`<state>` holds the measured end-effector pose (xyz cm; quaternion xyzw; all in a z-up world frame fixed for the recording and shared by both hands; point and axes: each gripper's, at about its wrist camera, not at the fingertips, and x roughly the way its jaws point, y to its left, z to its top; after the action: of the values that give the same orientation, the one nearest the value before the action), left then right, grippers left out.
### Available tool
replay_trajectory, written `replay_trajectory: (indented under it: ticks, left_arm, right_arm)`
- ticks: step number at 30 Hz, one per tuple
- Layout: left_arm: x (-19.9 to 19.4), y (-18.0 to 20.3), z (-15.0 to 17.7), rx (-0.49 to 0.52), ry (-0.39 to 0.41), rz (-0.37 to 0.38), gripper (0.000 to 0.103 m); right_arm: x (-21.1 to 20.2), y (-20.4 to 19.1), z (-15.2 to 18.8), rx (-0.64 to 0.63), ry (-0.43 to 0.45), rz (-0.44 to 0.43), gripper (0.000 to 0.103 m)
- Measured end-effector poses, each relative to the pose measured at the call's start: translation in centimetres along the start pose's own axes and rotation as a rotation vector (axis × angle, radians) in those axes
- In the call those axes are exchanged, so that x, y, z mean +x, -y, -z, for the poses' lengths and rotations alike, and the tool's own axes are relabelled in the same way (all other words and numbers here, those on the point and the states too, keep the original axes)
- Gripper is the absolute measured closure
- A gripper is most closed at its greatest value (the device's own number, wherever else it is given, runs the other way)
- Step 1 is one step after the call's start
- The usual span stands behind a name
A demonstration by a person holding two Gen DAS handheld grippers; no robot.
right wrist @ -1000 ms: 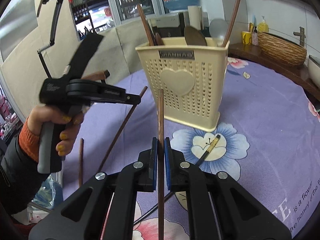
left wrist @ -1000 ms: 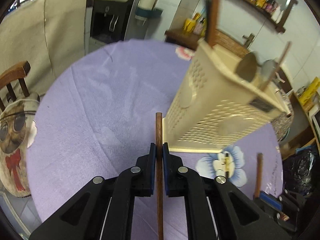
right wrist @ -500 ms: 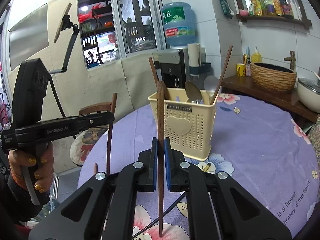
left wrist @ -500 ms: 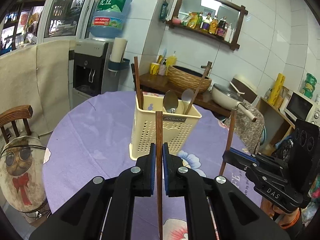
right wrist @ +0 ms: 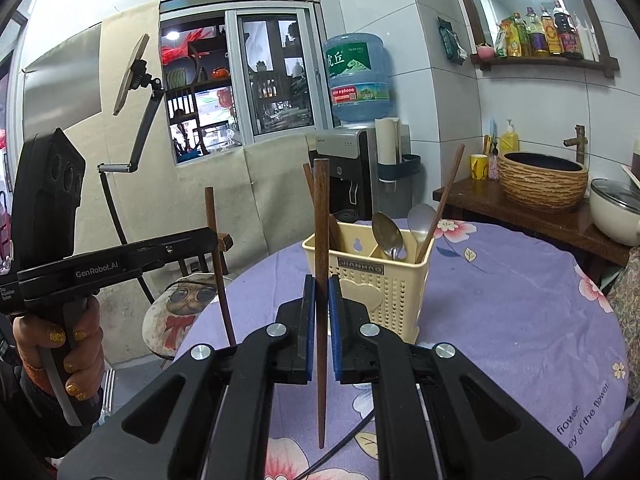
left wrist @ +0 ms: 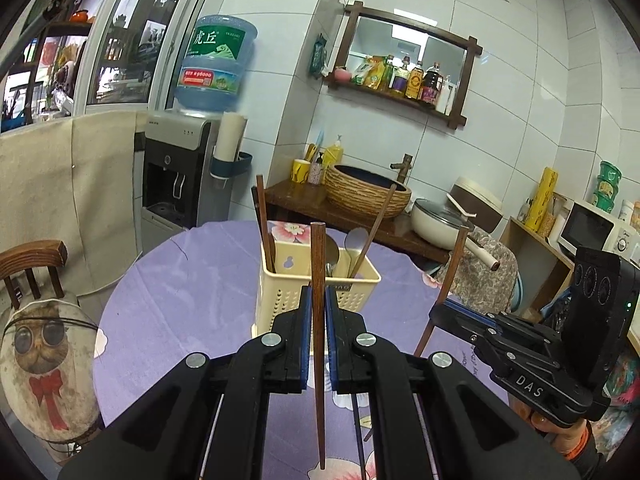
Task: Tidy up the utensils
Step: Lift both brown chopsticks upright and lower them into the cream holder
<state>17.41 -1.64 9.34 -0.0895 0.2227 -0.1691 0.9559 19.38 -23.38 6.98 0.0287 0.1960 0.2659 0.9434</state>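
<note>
A cream perforated utensil holder (left wrist: 280, 300) (right wrist: 396, 292) stands on the round purple table and holds two metal spoons (right wrist: 386, 236) and some brown chopsticks. My left gripper (left wrist: 317, 308) is shut on a brown chopstick (left wrist: 318, 264), held upright, short of the holder. My right gripper (right wrist: 321, 300) is shut on another brown chopstick (right wrist: 320, 208), also upright, short of the holder. Each gripper shows in the other's view, the right one (left wrist: 444, 312) at right, the left one (right wrist: 212, 240) at left.
The purple floral tablecloth (right wrist: 520, 300) covers the table. A thin dark utensil (right wrist: 360, 428) lies on it near me. A fork (right wrist: 106, 392) shows low at left. A chair with a cat cushion (left wrist: 40, 356) stands left of the table. A water dispenser (left wrist: 180, 176) and a sideboard with a woven basin (left wrist: 364, 192) stand behind.
Both grippers have lifted and levelled, from looking down at the table close to the holder to looking out across the room. Each still grips its chopstick.
</note>
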Motion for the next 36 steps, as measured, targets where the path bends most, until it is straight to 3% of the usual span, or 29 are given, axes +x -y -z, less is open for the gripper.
replay_trajectory:
  ticks: [4,10,17,20,25,36]
  left_arm:
    - [-0.3,-0.2,-1.6,-0.016,0.006,0.025,0.096]
    - [-0.9,0.6,-6.5,-0.008,0.092,0.032,0.096]
    - [0.6,1.1,-13.7,-0.019,0.200,-0.016,0.096]
    - [2.3,1.0,-15.2,-0.027,0.210,-0.035,0.096]
    - [6.5,-0.2,-14.8,-0.039,0.197,-0.095,0.096]
    - [12.1,-1.7,-9.2,-0.042,0.081,-0.139,0.096]
  right_arm:
    - [-0.4,0.4,-1.4,0.010,0.027,-0.007,0.096]
    - [0.0,0.4,-5.9,-0.022,0.090,0.015,0.096]
    - [0.9,1.4,-13.8,-0.028,0.212,0.072,0.096]
    - [2.0,1.7,-15.9,-0.045,0.243,0.117,0.096]
    - [5.0,2.8,-15.0,-0.037,0.225,0.154,0.096]
    - [10.0,5.1,-9.2,0.019,0.092,0.169,0.096]
